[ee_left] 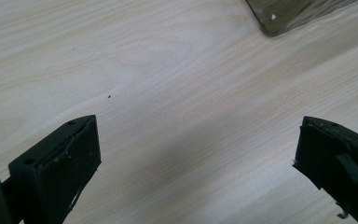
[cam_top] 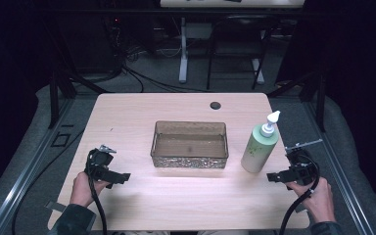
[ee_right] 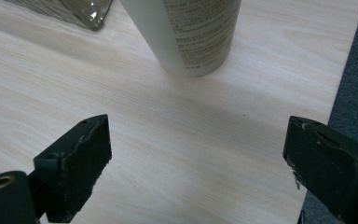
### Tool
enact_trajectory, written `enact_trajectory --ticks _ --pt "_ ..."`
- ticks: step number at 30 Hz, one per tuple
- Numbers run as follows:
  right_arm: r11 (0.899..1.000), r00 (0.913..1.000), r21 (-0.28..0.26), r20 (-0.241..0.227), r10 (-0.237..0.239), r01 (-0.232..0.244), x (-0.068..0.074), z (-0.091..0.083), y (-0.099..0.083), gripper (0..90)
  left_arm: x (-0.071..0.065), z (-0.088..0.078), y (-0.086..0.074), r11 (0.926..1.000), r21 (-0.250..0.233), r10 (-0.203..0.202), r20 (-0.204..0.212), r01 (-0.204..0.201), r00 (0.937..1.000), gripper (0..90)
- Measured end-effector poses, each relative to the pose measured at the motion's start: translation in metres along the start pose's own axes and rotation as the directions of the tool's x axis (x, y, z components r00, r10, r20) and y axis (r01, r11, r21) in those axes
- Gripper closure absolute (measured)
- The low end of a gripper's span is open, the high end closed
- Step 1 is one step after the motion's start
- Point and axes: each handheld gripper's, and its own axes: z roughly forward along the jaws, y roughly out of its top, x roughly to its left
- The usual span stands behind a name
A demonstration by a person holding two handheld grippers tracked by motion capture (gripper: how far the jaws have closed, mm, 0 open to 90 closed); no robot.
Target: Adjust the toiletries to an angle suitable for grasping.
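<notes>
In the right gripper view, bottle (ee_right: 191, 35) top cut off

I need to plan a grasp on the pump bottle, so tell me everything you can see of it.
The pump bottle is a tall, round, pale green container, plastic by its look, with a white pump head pointing away up-right. It stands upright on the wooden table, just right of the clear tray and apart from it. Small printed text covers the side facing the right gripper, whose open jaws are short of it. Nothing touches it but the table.
</notes>
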Motion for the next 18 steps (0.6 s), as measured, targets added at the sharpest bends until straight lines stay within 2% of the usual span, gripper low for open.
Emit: enact_trajectory --ticks 4,8,18 --pt "1.0 0.9998 -0.03 -0.014 0.01 -0.01 0.002 -0.011 0.006 6.7 -0.002 -0.001 0.0 1.0 0.004 0.002 0.001 -0.002 1.0 0.2" --pt "1.0 0.9998 -0.03 -0.019 0.008 -0.008 0.004 -0.019 0.016 5.4 -0.003 0.001 0.0 0.9999 0.014 0.009 0.003 -0.009 1.0 0.2" --pt "0.997 0.9996 -0.068 -0.01 -0.027 0.027 0.014 -0.051 0.057 4.3 -0.002 0.003 0.0 0.9996 0.026 0.005 0.009 -0.005 0.9999 0.1"
